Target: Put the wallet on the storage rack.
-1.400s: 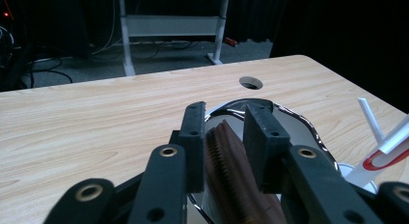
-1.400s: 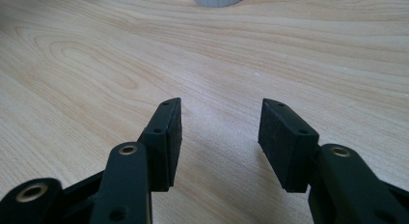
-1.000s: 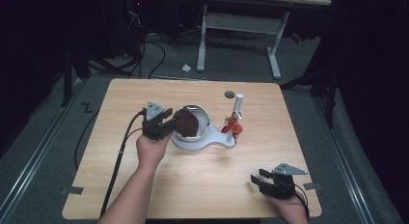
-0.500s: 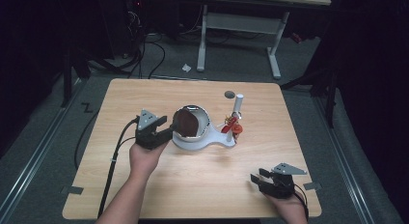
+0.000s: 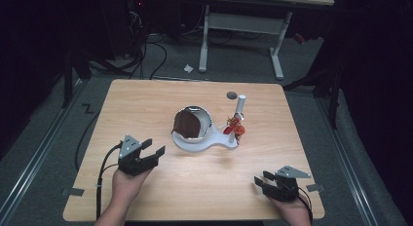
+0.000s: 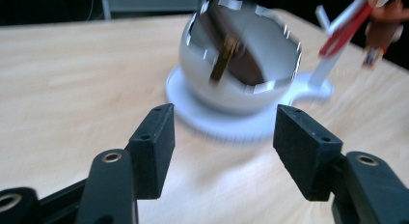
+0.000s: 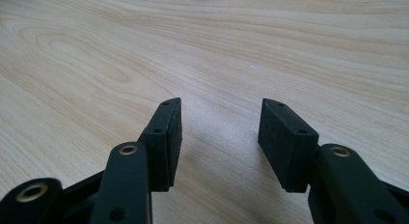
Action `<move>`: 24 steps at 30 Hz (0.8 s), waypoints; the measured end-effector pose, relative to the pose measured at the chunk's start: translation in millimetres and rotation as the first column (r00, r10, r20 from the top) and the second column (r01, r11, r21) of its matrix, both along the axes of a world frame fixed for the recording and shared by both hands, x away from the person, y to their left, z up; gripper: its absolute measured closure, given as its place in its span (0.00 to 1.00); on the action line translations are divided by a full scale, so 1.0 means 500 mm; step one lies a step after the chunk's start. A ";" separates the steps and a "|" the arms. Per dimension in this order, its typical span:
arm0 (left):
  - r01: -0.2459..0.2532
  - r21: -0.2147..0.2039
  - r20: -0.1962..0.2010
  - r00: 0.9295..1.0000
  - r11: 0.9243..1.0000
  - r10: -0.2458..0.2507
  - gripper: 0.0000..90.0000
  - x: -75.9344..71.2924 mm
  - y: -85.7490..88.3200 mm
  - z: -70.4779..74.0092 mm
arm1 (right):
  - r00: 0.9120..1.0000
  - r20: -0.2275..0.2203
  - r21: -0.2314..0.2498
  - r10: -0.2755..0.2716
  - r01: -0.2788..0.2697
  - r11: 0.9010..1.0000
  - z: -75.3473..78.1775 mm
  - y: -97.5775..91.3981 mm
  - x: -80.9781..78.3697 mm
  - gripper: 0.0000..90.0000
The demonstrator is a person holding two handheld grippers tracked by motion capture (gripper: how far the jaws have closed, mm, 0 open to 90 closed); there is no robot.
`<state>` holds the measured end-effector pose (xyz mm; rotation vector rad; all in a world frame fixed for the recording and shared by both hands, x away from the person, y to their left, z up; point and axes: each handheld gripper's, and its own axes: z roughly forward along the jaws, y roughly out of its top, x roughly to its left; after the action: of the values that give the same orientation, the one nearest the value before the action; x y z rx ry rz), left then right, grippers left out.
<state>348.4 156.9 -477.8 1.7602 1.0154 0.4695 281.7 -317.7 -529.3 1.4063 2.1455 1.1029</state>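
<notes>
This looks like a lab or workshop room set up for recording. A bare wooden table [image 5: 146,104] stands on grey carpet under a bright light, with dark surroundings. Beyond its far edge, cables [image 5: 146,50] trail over the floor beside a white-legged desk [image 5: 238,26].

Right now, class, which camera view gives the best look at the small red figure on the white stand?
The high view: the red figure appears whole beside the white post, though small. The left gripper view cuts it off at the top right corner, blurred. The right gripper view looks across bare table.
</notes>
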 end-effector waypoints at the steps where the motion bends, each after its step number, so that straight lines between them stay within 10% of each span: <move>1: -0.001 0.021 -0.021 1.000 1.000 0.001 0.44 -0.014 0.017 -0.016 | 1.000 0.004 0.000 -0.001 0.001 1.000 0.001 0.000 0.000 0.57; 9: -0.036 0.135 -0.075 0.996 0.990 0.047 0.41 -0.087 0.099 -0.085 | 1.000 0.013 -0.015 -0.009 0.009 1.000 0.003 0.008 0.000 0.57; 11: -0.056 0.254 -0.078 0.994 0.966 0.078 0.45 -0.117 0.123 -0.103 | 1.000 0.023 -0.028 -0.012 0.013 1.000 0.006 0.012 -0.002 0.57; 13: -0.061 0.275 -0.074 0.994 0.959 0.084 0.44 -0.119 0.132 -0.100 | 0.999 0.037 -0.025 -0.015 0.016 1.000 0.009 0.014 -0.004 0.57; 17: -0.067 0.219 -0.085 0.993 0.974 0.087 0.44 -0.113 0.147 -0.094 | 0.998 0.052 -0.041 -0.019 0.021 0.999 0.012 0.016 -0.007 0.57; 24: -0.029 0.212 -0.112 0.992 0.977 0.053 0.43 -0.103 0.140 -0.104 | 0.998 0.043 -0.040 -0.041 0.043 0.998 0.008 0.012 -0.001 0.57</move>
<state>296.8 226.7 -529.8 1.9769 1.1196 0.5201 281.0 -311.5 -525.2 1.3911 2.0877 1.0580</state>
